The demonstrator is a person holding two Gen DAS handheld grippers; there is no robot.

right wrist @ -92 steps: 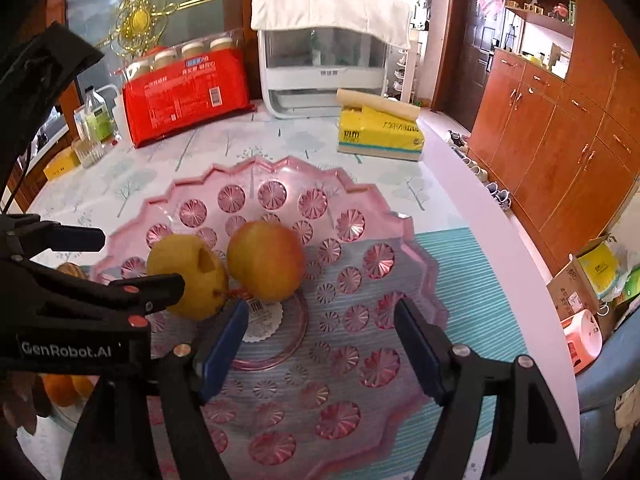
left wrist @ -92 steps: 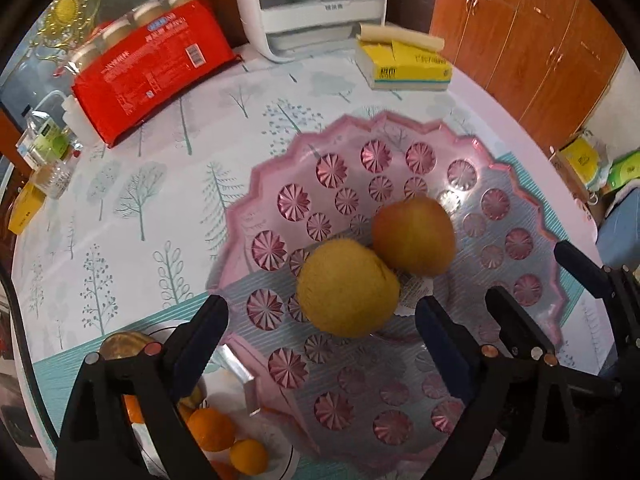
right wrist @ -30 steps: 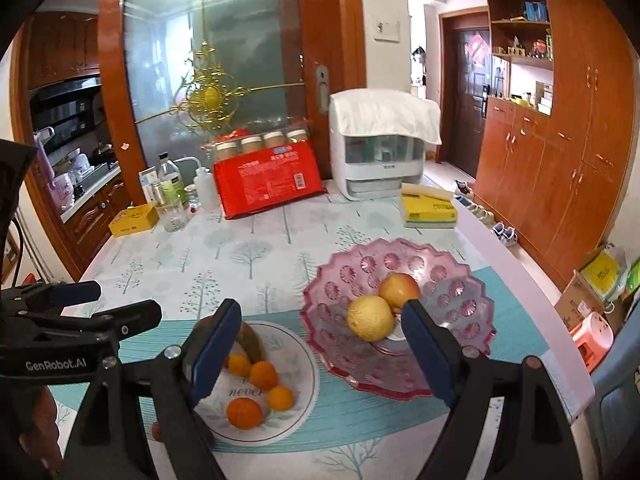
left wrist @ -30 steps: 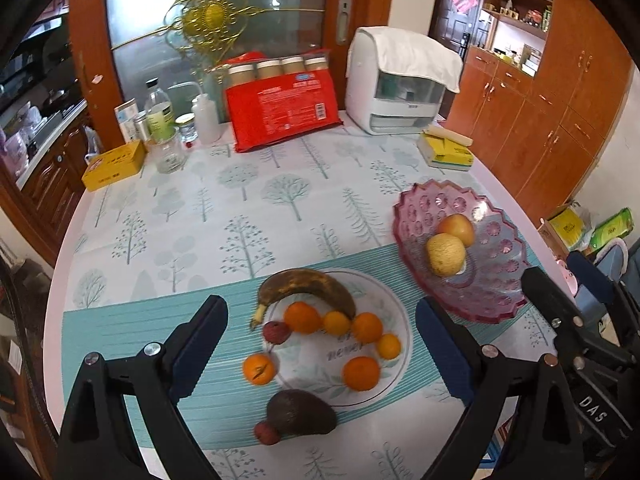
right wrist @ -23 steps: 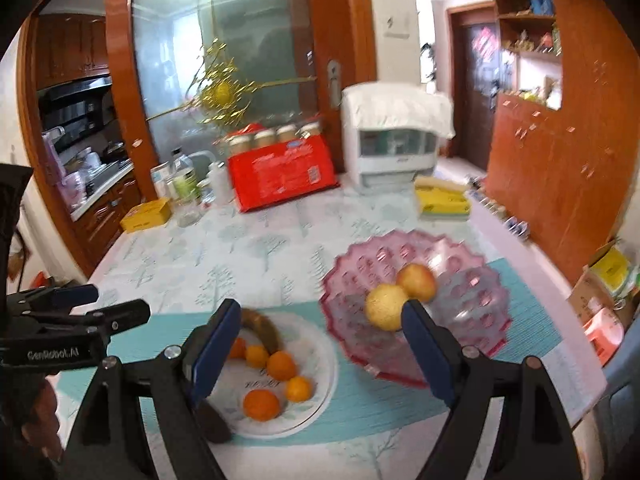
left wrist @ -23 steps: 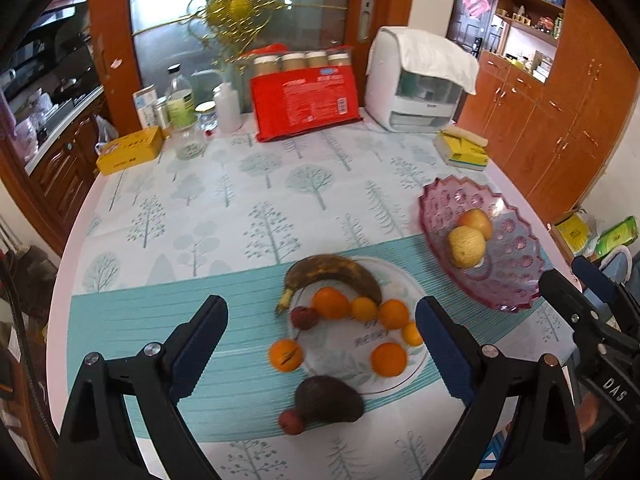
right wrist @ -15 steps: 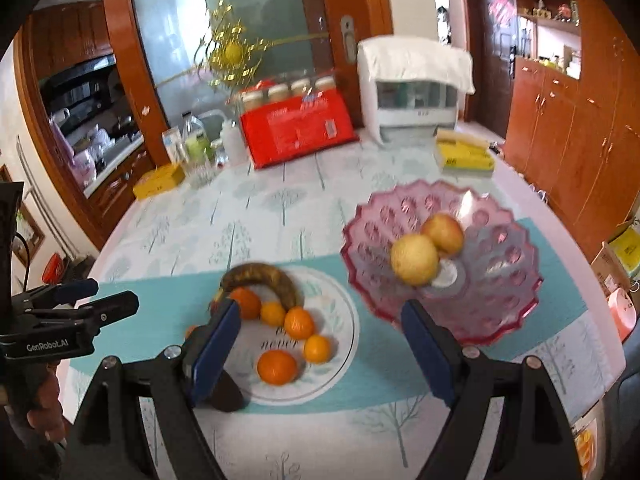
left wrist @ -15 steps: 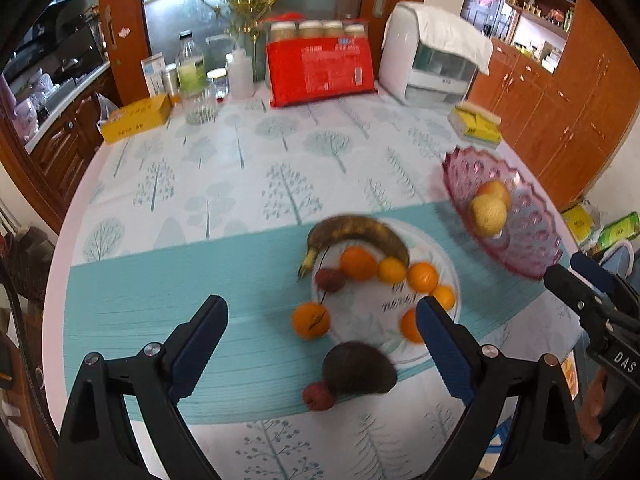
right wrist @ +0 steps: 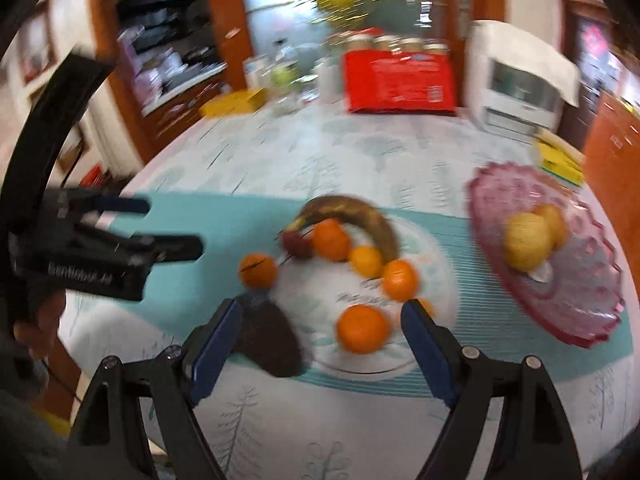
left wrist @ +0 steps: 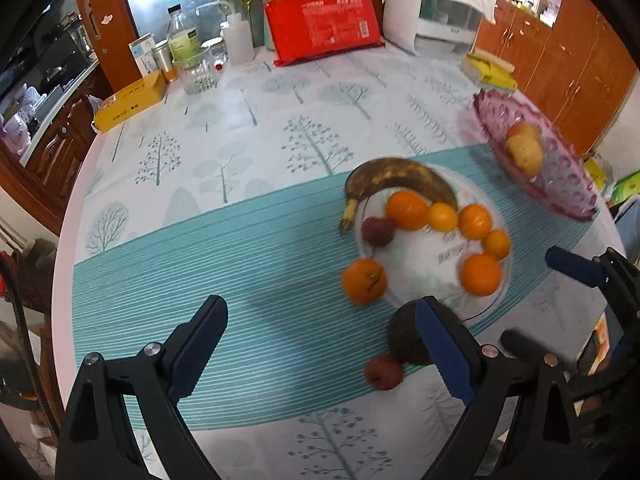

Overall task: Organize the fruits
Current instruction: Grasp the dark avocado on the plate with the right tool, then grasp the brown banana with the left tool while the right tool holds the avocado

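A white plate (left wrist: 436, 256) carries a brown banana (left wrist: 400, 176), several oranges and a small red fruit (left wrist: 378, 232). Off its left rim lies one orange (left wrist: 364, 282), with a dark avocado (left wrist: 406, 340) and another small red fruit (left wrist: 382, 372) nearer me. The pink glass bowl (left wrist: 560, 184) at right holds a pear (left wrist: 524, 154) and an apple (left wrist: 520, 130). My left gripper (left wrist: 320, 320) hangs open over the teal mat, left of the avocado. My right gripper (right wrist: 322, 316) is open above the plate's near side, an orange (right wrist: 362, 328) showing between its fingers, untouched. That view is blurred.
At the table's far end stand a red package (left wrist: 324, 28), a white appliance (left wrist: 436, 12), bottles and a glass (left wrist: 198, 68). A yellow box (left wrist: 130, 100) lies far left, and yellow packs (left wrist: 490, 74) lie behind the bowl. The round table's edge curves close at left and front.
Both grippers have sunk toward the table and shifted left, from facing the pink bowl to hanging over the white plate and loose fruit. Both stayed open and took hold of nothing.
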